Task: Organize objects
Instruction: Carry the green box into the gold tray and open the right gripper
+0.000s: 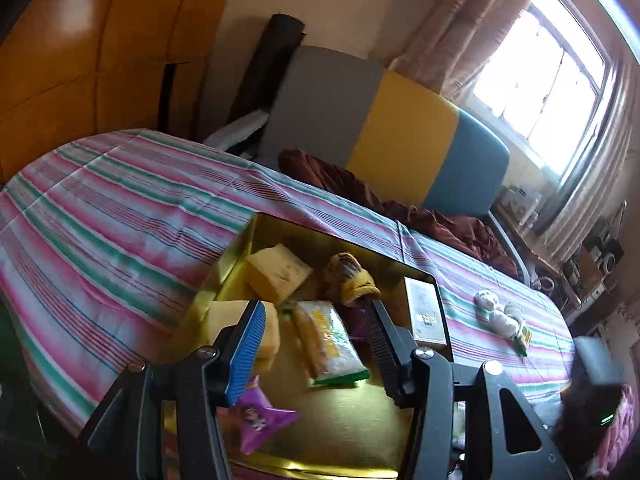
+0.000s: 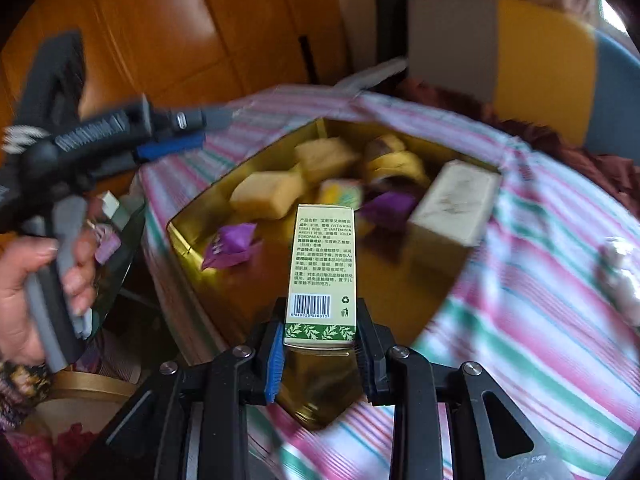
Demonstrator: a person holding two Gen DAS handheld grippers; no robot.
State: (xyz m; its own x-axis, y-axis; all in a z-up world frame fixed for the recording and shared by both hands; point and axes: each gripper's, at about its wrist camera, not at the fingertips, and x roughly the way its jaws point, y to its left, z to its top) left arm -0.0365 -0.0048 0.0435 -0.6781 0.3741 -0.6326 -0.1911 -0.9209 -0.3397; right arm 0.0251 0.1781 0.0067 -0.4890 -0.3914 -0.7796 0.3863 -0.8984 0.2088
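striped cloth (image 1: 120,208) covers the tabletop, pink, green and white bands running across it. gold tin (image 2: 188,236), open, lies on the cloth and holds mixed items: two yellow sponge blocks (image 2: 266,194), a white carton (image 2: 452,204) leaning at its right wall, purple sachets (image 2: 230,244), a green-edged snack packet (image 1: 332,340) and a yellow striped bundle (image 1: 352,276). right claw (image 2: 320,344), seen from its own camera, is closed on the lower end of a slim green-and-cream box (image 2: 323,268) printed with text and a barcode; the box stands upright above the near part of the tin. left claw (image 1: 316,344) hangs over the tin with fingers spread wide and nothing between them. left hand (image 2: 28,280) grips the handle. small white plush toy (image 1: 500,314) lies on the cloth right of the tin, apart from it.
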